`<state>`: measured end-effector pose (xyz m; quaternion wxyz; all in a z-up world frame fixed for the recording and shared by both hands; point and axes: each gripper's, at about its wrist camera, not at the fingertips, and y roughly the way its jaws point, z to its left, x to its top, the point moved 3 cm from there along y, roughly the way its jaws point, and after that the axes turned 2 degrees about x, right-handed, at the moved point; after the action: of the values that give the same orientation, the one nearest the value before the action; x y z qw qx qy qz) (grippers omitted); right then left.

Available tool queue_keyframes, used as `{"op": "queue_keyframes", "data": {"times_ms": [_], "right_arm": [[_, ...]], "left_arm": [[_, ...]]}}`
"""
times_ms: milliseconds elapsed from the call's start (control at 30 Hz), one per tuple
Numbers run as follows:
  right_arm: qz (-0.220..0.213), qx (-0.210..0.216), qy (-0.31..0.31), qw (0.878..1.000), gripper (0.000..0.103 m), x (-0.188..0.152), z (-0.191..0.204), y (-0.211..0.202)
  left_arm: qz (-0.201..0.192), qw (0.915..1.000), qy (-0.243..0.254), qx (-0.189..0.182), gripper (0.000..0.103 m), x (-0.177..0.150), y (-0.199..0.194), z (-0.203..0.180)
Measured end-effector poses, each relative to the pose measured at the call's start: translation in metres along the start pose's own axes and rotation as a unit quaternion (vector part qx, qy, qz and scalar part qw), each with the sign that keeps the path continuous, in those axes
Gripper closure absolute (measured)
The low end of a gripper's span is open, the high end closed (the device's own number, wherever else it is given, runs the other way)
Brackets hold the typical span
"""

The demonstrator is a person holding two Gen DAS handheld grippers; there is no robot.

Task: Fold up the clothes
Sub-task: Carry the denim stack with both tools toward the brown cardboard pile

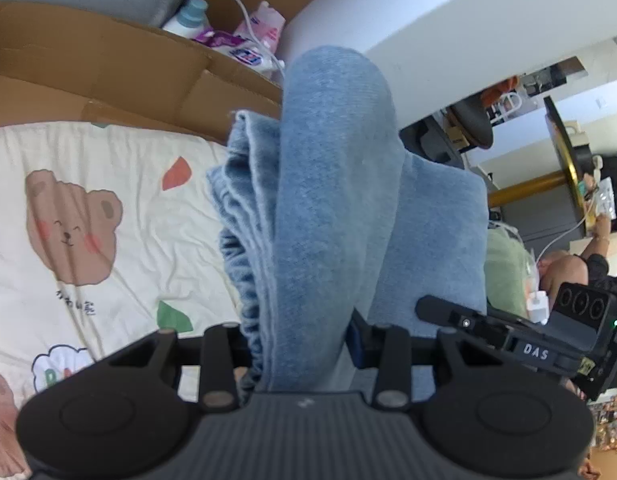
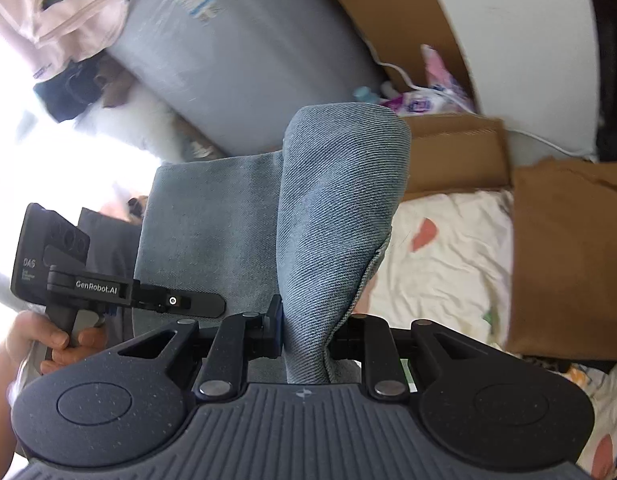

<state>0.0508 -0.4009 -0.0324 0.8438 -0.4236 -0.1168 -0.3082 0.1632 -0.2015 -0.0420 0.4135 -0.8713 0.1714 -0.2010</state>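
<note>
A blue denim garment [image 1: 328, 184] is held up above a cream bedsheet printed with bears [image 1: 88, 220]. My left gripper [image 1: 304, 344] is shut on a thick fold of the denim, which bulges up between the fingers and hides the fingertips. My right gripper [image 2: 304, 336] is shut on another fold of the same denim [image 2: 336, 208]. The right gripper also shows in the left wrist view [image 1: 508, 340], at the right, beside the cloth. The left gripper shows in the right wrist view [image 2: 120, 292], at the left, held by a hand.
Flattened brown cardboard [image 1: 108, 68] lies along the far edge of the bedsheet, with bottles and packets [image 1: 236, 40] behind it. A grey rolled mattress [image 2: 236, 64] and a pile of clothes [image 2: 60, 12] stand at the back. A person [image 1: 568, 264] sits at the right.
</note>
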Motion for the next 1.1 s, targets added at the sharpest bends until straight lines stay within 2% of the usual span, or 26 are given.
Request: {"op": "queue_keyframes", "data": {"times_ms": [500,800,1100], "right_arm": [[-0.025,-0.035,0.056,0.997,0.083,0.003,-0.101,-0.004],[-0.007,-0.062,0.056,0.997,0.083,0.019,-0.156,0.001],[-0.028,-0.091,0.082,0.992,0.083,0.043,-0.224,-0.008]], "left_arm": [[0.025,0.9994,0.015,-0.018,0.062,0.015,0.091,-0.028],[0.035,0.9986,0.010,-0.039,0.062,0.031,0.150,-0.037],[0.044,0.9966,0.007,-0.069,0.062,0.058,0.219,-0.056]]}}
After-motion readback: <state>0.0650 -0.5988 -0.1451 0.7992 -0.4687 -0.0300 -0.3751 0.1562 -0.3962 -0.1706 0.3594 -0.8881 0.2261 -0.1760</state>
